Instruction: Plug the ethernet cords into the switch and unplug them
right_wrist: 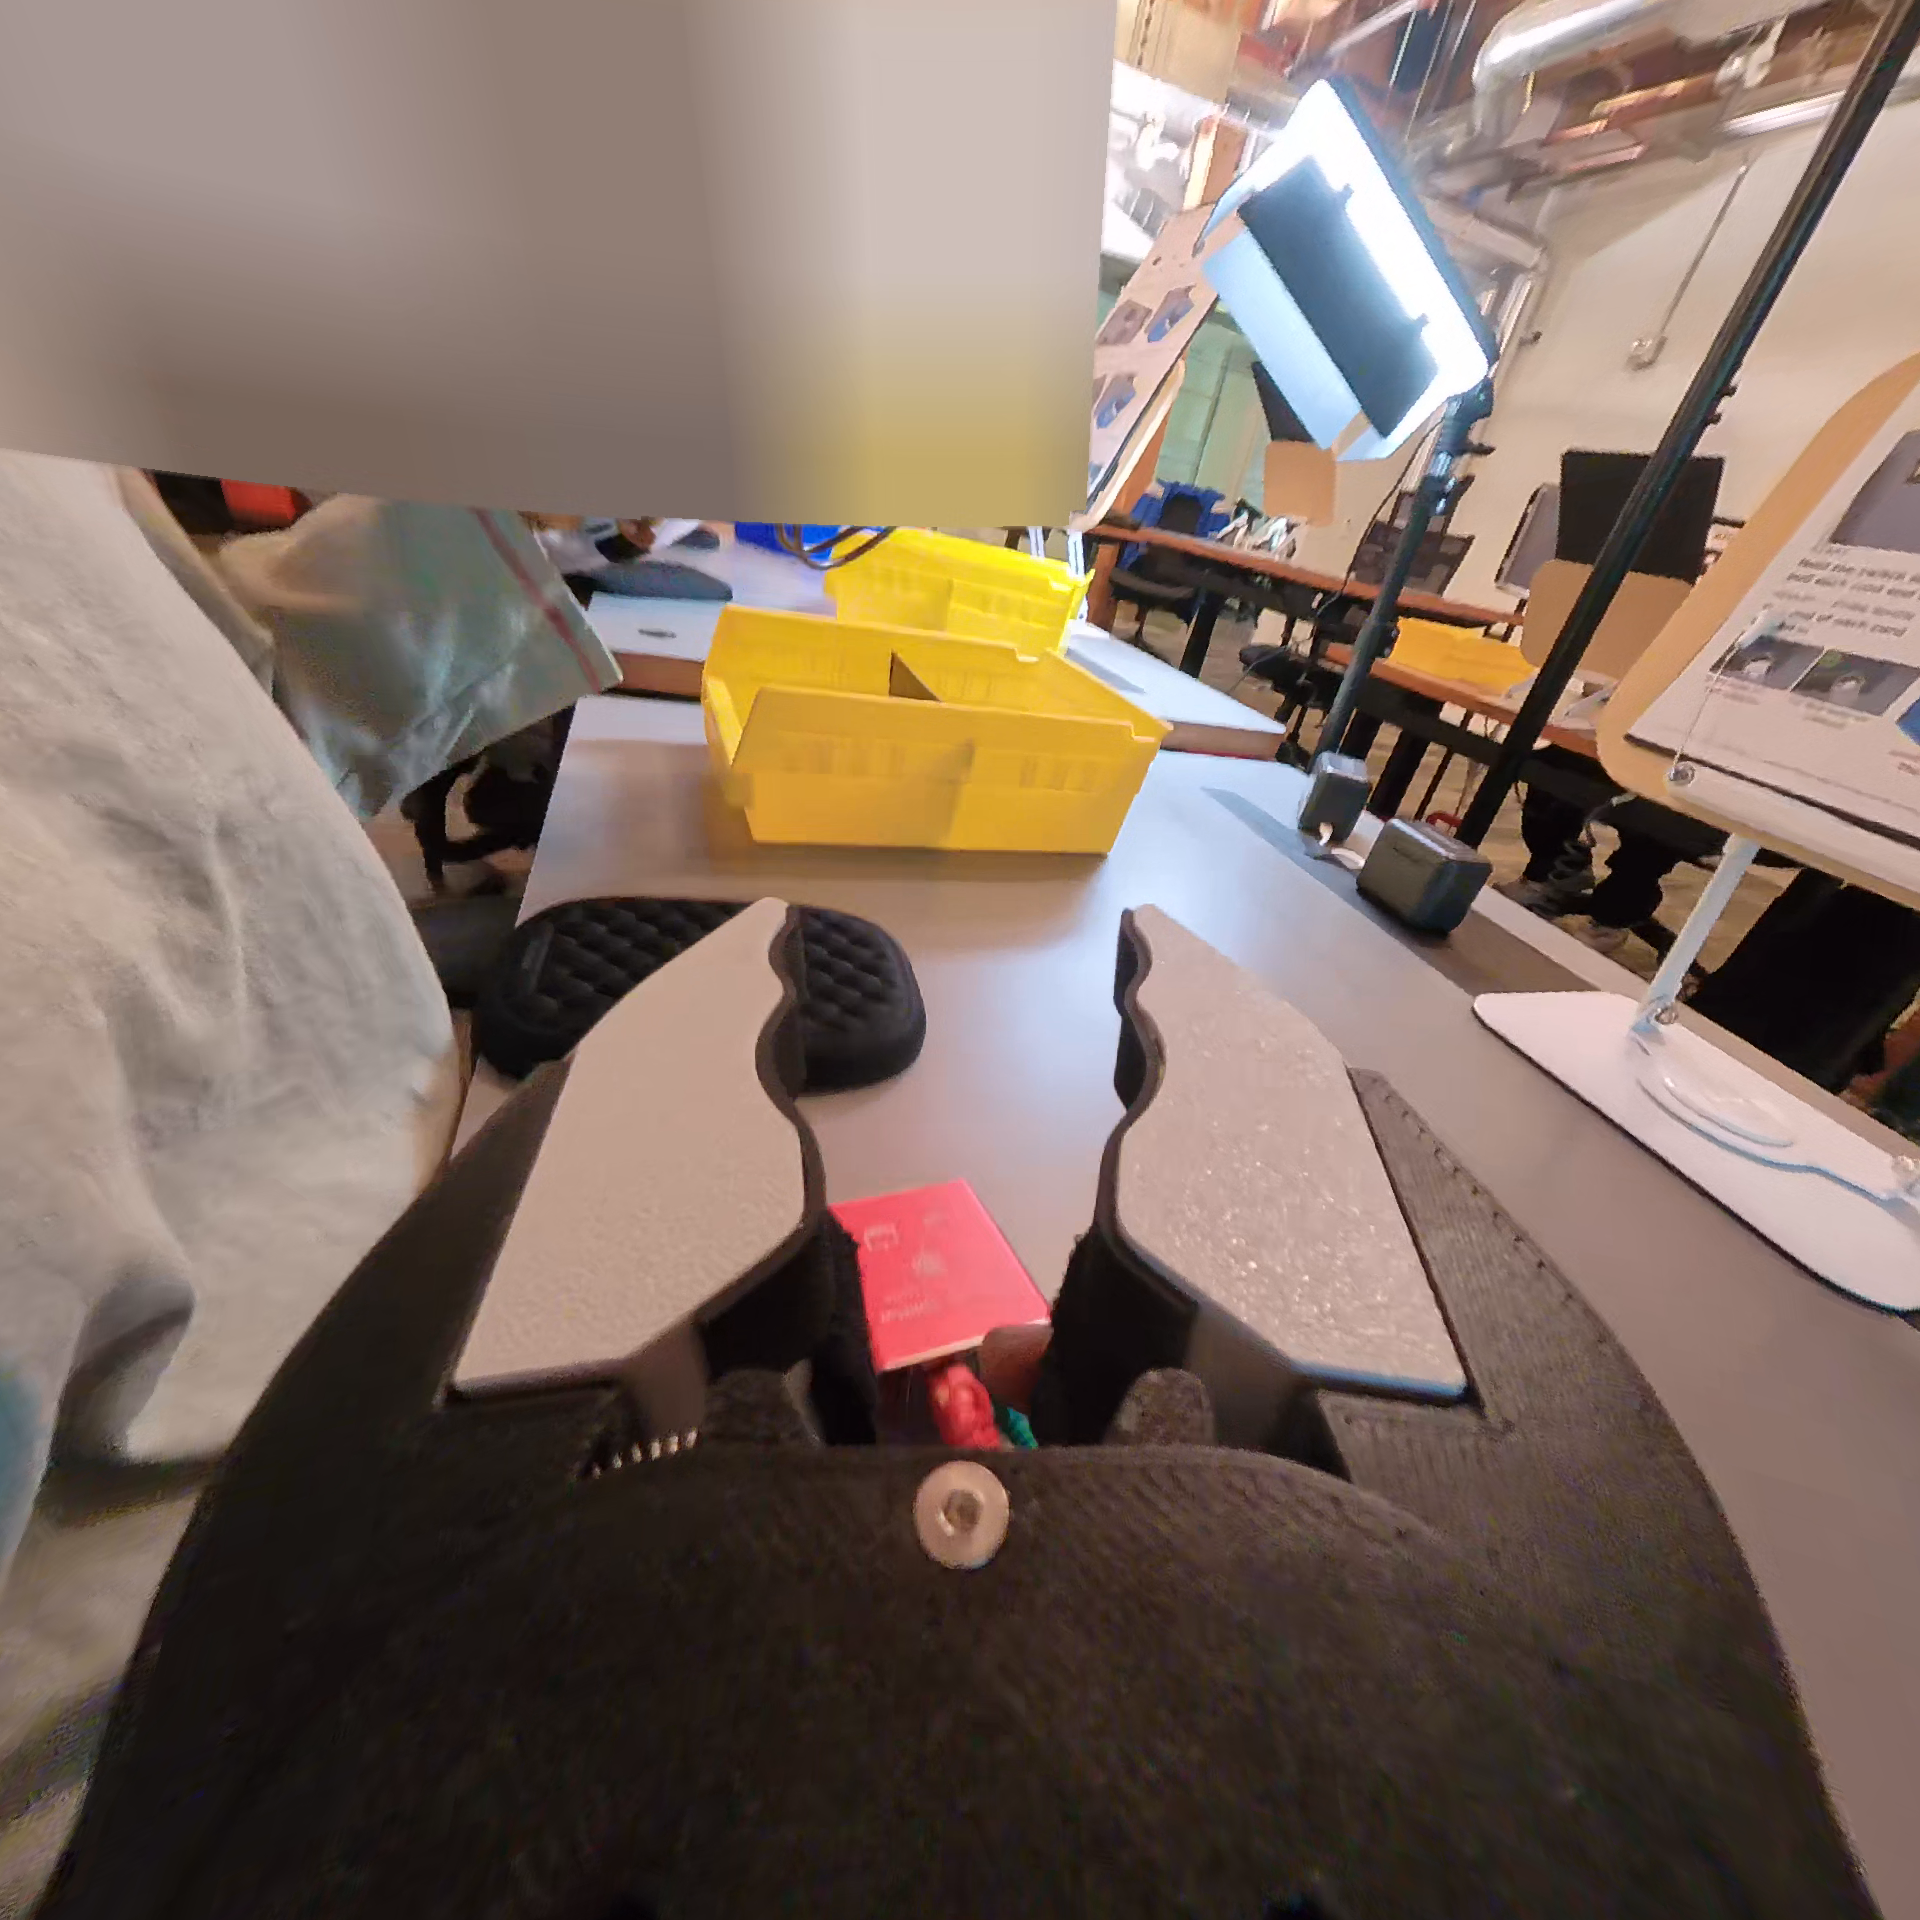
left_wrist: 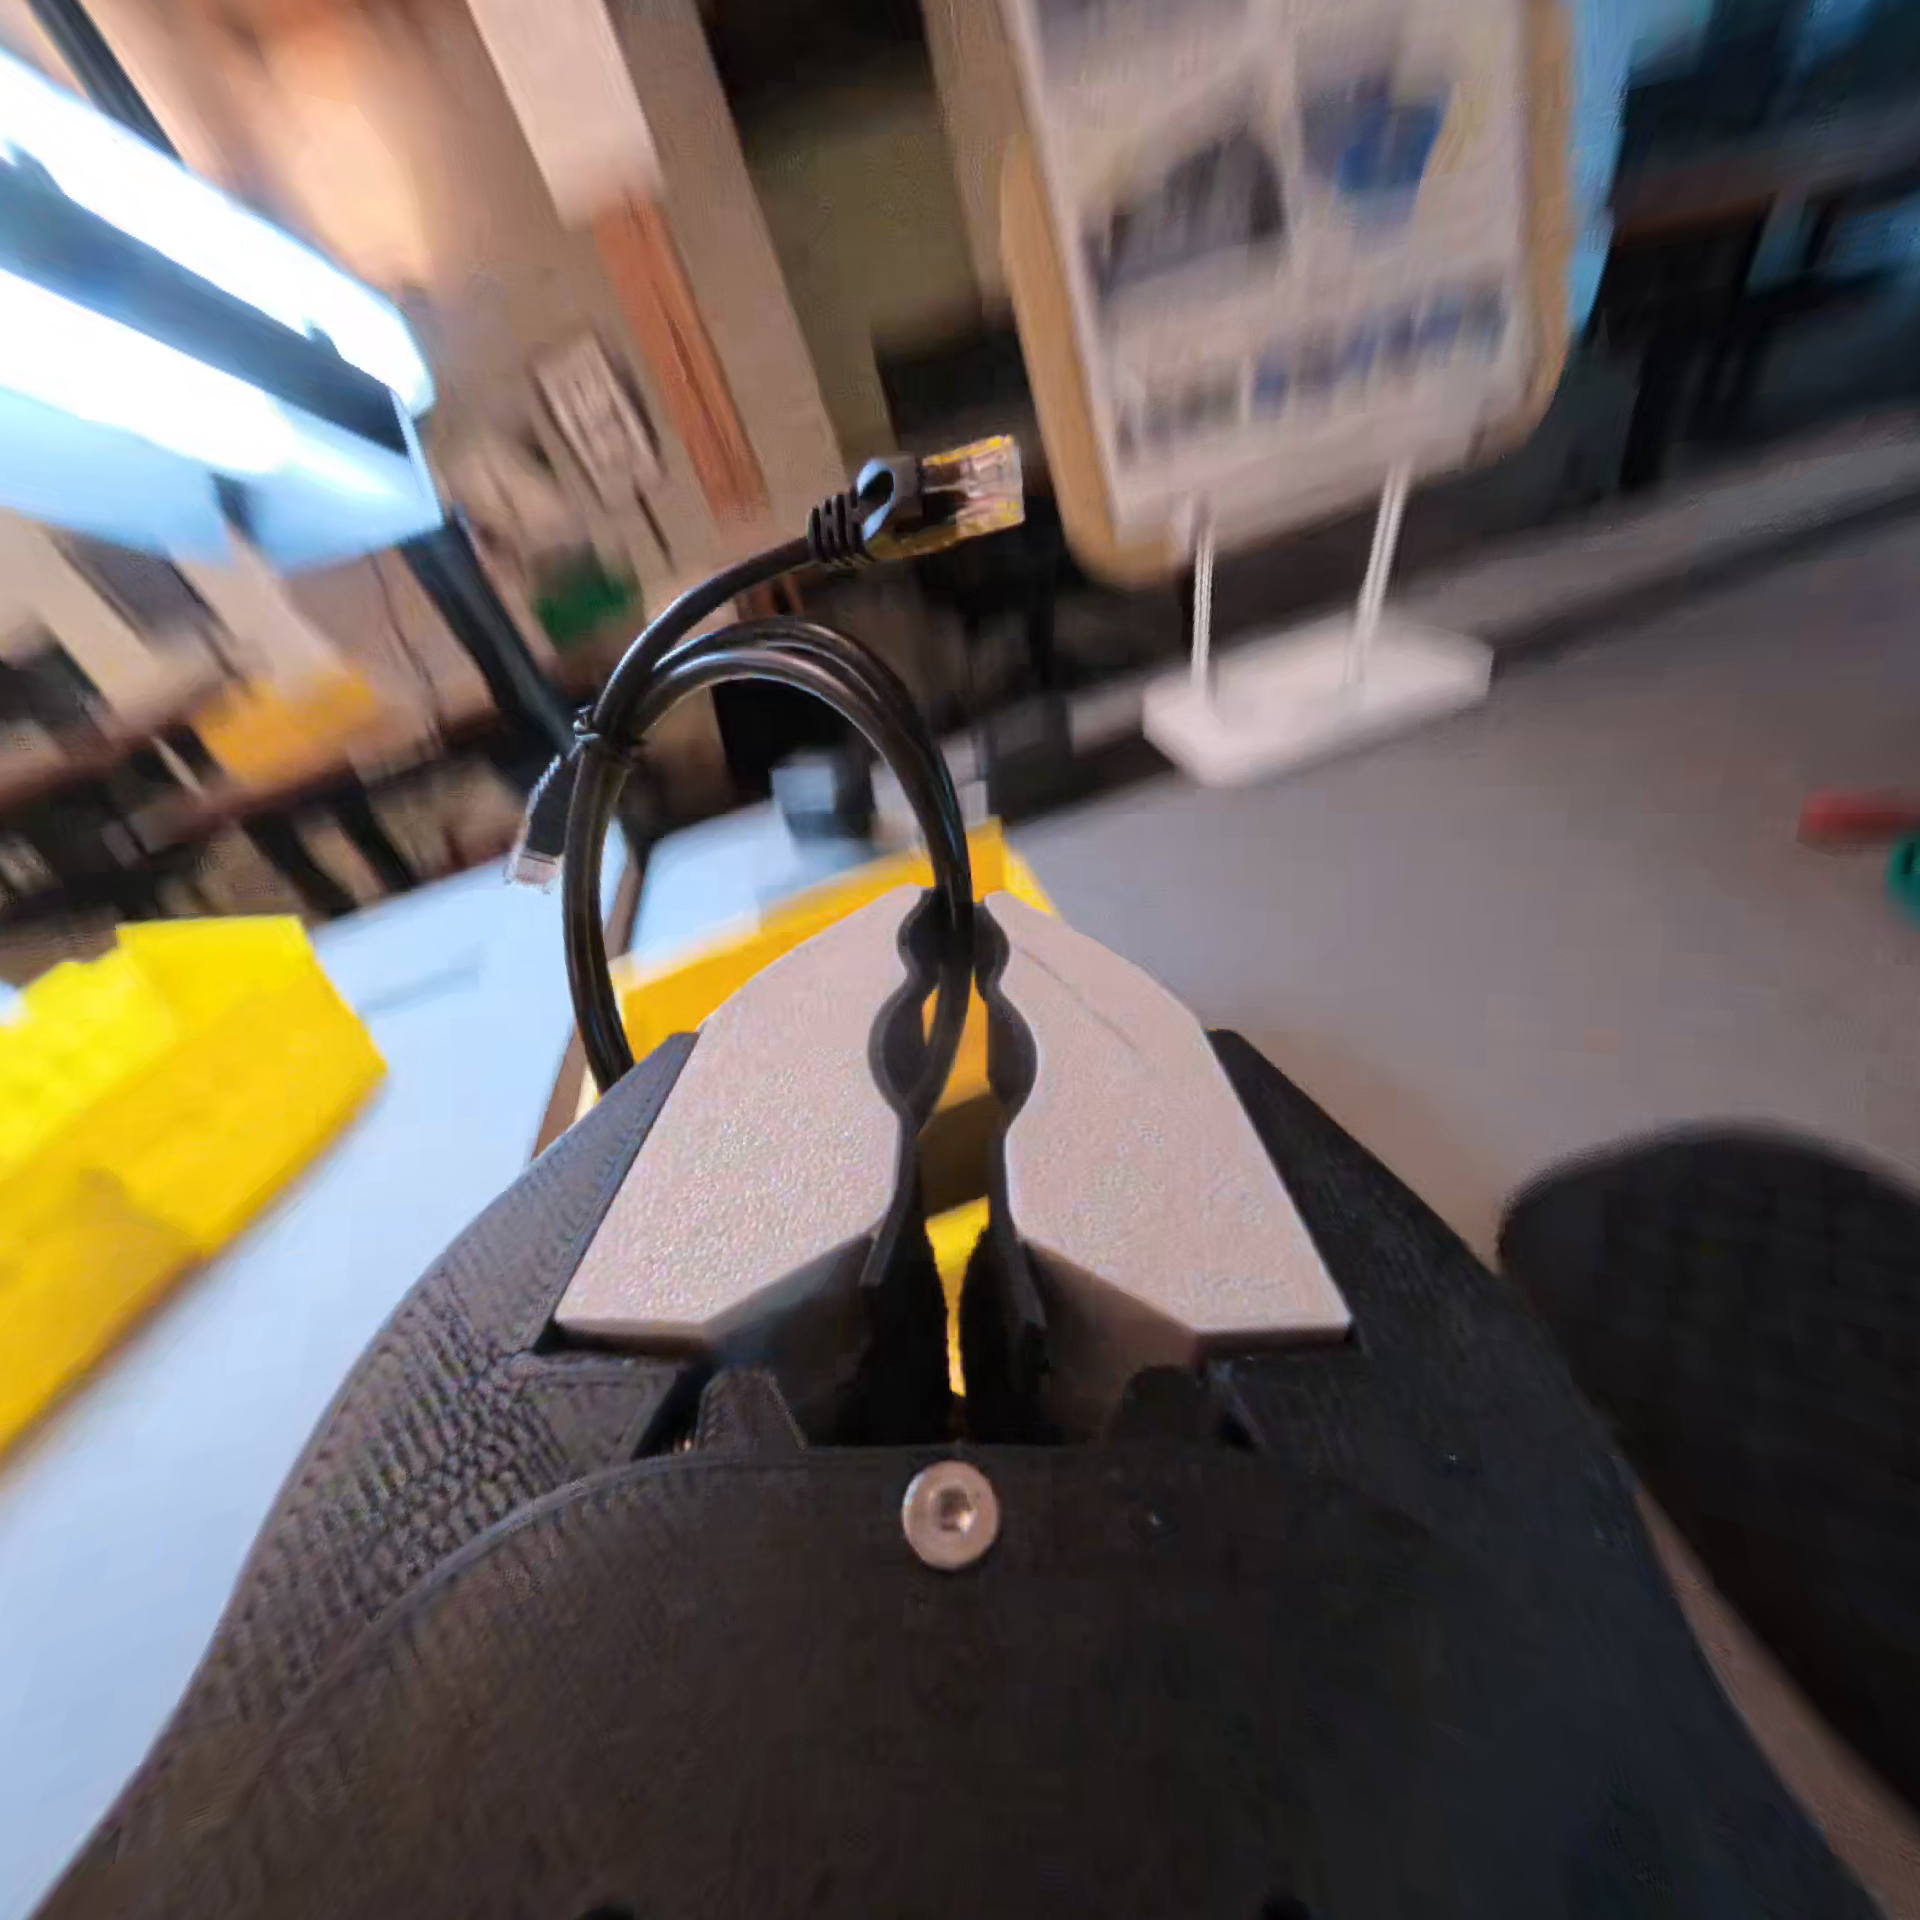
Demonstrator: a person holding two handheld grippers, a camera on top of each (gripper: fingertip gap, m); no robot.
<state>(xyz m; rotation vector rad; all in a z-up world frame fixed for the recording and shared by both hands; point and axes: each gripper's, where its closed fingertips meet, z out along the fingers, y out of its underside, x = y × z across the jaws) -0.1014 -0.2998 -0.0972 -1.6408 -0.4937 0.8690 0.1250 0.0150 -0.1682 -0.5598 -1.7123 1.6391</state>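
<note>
One black ethernet cord (left_wrist: 764,665), coiled and bound with a tie, is pinched in the left hand-held gripper (left_wrist: 951,914), whose jaws are clenched on a strand of the loop right at their tips. The coil stands up above the jaws, clear of the tabletop (left_wrist: 1455,935). Its nearer plug (left_wrist: 971,488), clear with a black boot, points up and to the right; the second plug (left_wrist: 535,831) hangs at the left of the coil beside the tie. The surroundings in the left wrist view are smeared, so this hand-held gripper looks to be mid-swing, and yellow bins (left_wrist: 177,1070) pass as blurs on the left.

The right hand-held gripper (right_wrist: 951,966) is released, its jaws wide apart and grasping nothing. Low between its fingers, close to the camera, lies a red box-like device (right_wrist: 940,1283) that I take to be the switch; red and green plugs (right_wrist: 977,1408) seem to sit at its near edge, though the gripper body hides most of that edge. Beyond the fingertips rest a black quilted pad (right_wrist: 852,997) and a yellow bin (right_wrist: 925,748), and a stand with a printed sheet (right_wrist: 1766,675) is at the right.

As for progress, I judge the black cord not yet plugged in: both its ends are free and it is bundled up. It must be carried to the switch and a plug seated in a port. Whether the coloured plugs are seated I cannot tell.
</note>
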